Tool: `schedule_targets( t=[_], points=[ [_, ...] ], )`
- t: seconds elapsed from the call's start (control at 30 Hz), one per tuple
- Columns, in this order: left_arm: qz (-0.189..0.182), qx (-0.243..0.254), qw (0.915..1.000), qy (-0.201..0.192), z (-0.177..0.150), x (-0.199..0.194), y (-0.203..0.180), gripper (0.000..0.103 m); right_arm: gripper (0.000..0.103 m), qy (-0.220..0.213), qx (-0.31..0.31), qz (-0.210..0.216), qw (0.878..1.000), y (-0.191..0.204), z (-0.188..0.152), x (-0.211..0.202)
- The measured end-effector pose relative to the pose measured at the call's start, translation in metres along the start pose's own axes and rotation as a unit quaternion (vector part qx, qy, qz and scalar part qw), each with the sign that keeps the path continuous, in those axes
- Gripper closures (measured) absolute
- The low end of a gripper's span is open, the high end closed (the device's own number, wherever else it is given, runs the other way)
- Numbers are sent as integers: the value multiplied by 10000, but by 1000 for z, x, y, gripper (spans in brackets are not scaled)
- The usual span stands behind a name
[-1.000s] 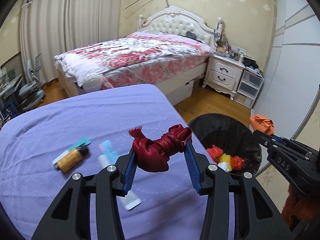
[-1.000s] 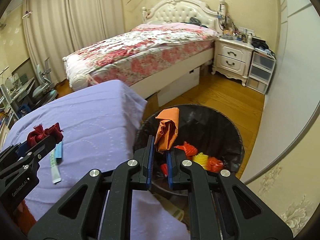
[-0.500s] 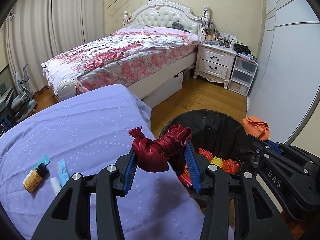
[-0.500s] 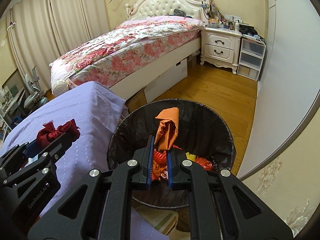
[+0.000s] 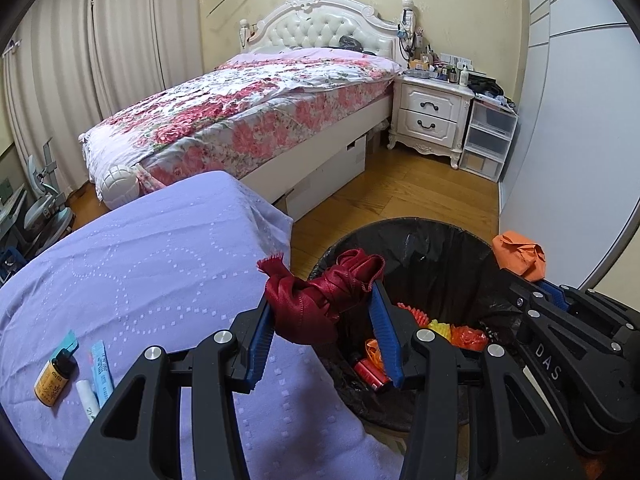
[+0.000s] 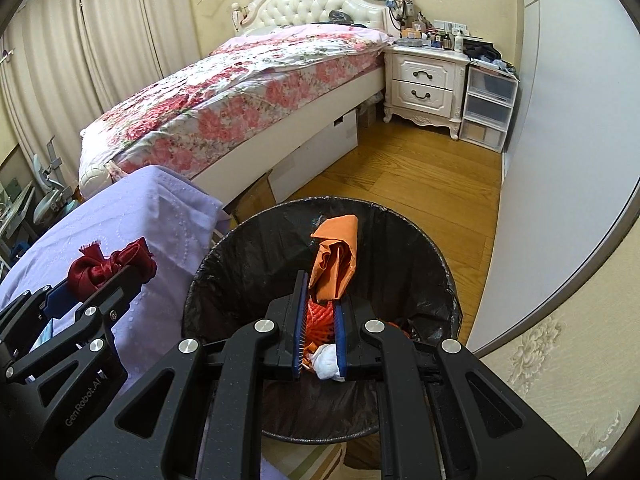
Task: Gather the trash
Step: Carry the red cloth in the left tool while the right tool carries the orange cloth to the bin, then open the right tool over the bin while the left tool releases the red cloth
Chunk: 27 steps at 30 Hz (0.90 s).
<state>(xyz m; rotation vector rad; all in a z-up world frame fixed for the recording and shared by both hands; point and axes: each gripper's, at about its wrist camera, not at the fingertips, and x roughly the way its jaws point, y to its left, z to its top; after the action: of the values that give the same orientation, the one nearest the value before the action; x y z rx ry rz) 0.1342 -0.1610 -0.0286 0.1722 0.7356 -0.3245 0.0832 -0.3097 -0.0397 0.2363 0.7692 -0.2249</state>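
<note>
Crimson ribbon and orange cloth, each clamped in one of your grippers at the bin.

Your left gripper (image 5: 324,312) grips the knotted crimson ribbon (image 5: 320,296) between its blue pads, poised over the purple cover's (image 5: 152,248) edge, at 9 o'clock of the black-lined trash bin (image 6: 400,248). Your right gripper (image 6: 322,308) pinches the crumpled orange cloth (image 6: 336,260) with narrow jaws, directly above the bin's opening. Inside the bin lie orange, yellow and white scraps. On the cover at 8 o'clock rest a small orange bottle (image 5: 54,380) and a blue sachet (image 5: 102,372).
</note>
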Motion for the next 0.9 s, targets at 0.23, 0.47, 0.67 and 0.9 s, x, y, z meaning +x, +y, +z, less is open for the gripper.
schedule_targets(
  t=[0.23,0.47,0.67,0.9],
  points=[
    [-12,60,9999,85,3,10,-5,57,90,53,37,-114,9999,-3,1,10],
    [-15,40,9999,150,3,14,-4,52,66,-23,104,-259,9996,-7,1,9],
    [28,-73,9999,139,3,15,2,34,45,-134,137,-415,9990,-8,1,4],
    [53,-78,9999,44,7,10,3,30,38,-198,213,-498,9983,-10,2,-2]
  ],
)
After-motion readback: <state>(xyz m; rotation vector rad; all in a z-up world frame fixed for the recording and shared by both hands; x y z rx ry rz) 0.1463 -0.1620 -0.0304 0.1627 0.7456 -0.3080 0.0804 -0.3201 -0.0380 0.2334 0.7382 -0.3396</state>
